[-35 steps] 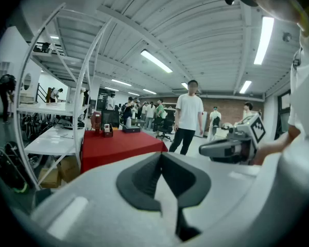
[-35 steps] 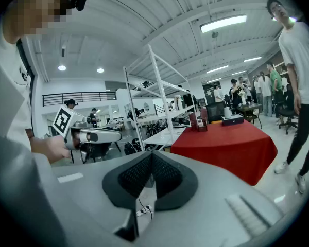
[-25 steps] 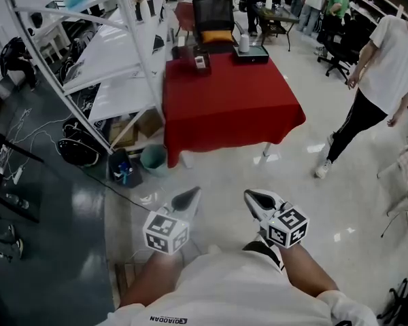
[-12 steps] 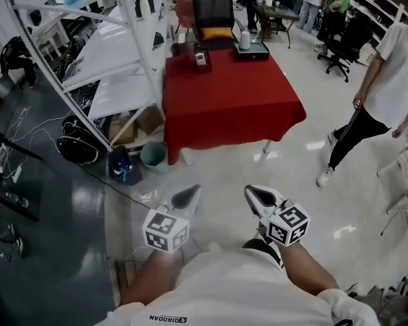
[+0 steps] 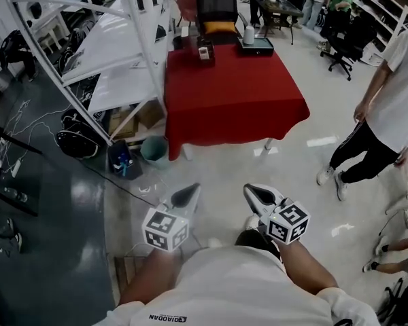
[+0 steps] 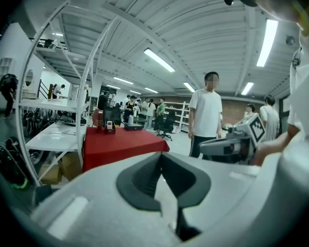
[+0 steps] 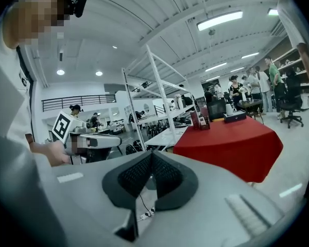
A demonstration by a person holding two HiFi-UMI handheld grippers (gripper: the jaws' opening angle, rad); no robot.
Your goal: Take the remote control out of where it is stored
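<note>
Red table (image 5: pixel 234 104) ahead; left tongs (image 5: pixel 190 194), right tongs (image 5: pixel 253 193) seemingly closed, empty.

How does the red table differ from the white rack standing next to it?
The red table is draped in a cloth that hangs down its sides; the white rack is a bare frame with open shelves. The table has one level; the rack has several stacked tiers and stands taller. Cardboard boxes sit under the rack, while the cloth screens the table's underside. Both stand side by side on the glossy floor.
</note>
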